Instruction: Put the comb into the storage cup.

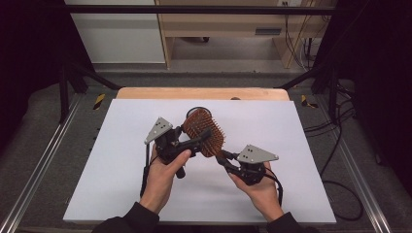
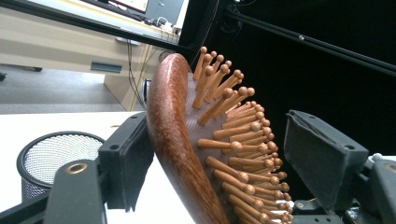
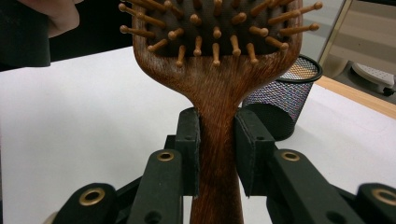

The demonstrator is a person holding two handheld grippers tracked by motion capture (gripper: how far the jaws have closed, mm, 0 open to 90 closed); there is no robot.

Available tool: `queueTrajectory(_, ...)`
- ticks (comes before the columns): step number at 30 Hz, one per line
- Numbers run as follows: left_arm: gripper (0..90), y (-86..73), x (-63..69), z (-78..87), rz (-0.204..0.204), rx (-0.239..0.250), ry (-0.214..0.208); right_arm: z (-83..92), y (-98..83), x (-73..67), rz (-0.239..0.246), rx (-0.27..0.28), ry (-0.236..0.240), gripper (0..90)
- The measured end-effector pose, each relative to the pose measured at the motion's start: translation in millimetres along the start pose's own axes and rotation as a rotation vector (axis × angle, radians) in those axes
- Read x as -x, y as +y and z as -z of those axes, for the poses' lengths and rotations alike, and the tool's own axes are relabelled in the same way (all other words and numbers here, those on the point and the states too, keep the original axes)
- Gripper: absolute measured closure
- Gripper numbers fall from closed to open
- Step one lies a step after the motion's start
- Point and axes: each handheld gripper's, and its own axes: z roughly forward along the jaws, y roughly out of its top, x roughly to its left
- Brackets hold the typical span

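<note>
Hairbrush (image 1: pixel 204 132) hides most of the mesh cup (image 1: pixel 196 110); handle clamped by right hand-held gripper (image 1: pixel 224 159).

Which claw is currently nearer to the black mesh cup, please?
Left. The left claw straddles the hairbrush head just before the mesh cup; the right claw grips the handle farther back.

From above I see my white table (image 1: pixel 204 194) evenly and softly lit with only faint shadows, dark curtains swallowing both sides, while my close views render the wooden hairbrush (image 3: pixel 217 93) sharp and the mesh cup (image 2: pixel 51 158) slightly soft.
</note>
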Motion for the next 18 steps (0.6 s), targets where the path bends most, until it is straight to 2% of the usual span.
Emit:
queueTrajectory(9, 28.4, 3.6, 1.1, -2.1, 0.017, -0.009, 0.002, -2.0, 0.2, -2.6, 0.011, 0.003, 0.001, 73.2)
queueTrajectory(14, 36.3, 4.5, 0.1, -0.9, 0.055, -0.009, 0.015, -2.6, -0.1, -3.2, 0.012, 0.006, 0.002, 73.2)
queueTrajectory(18, 38.4, 4.1, 0.2, -1.5, 0.074, -0.009, 0.022, -2.9, -0.4, -3.9, 0.01, 0.004, -0.001, 73.2)
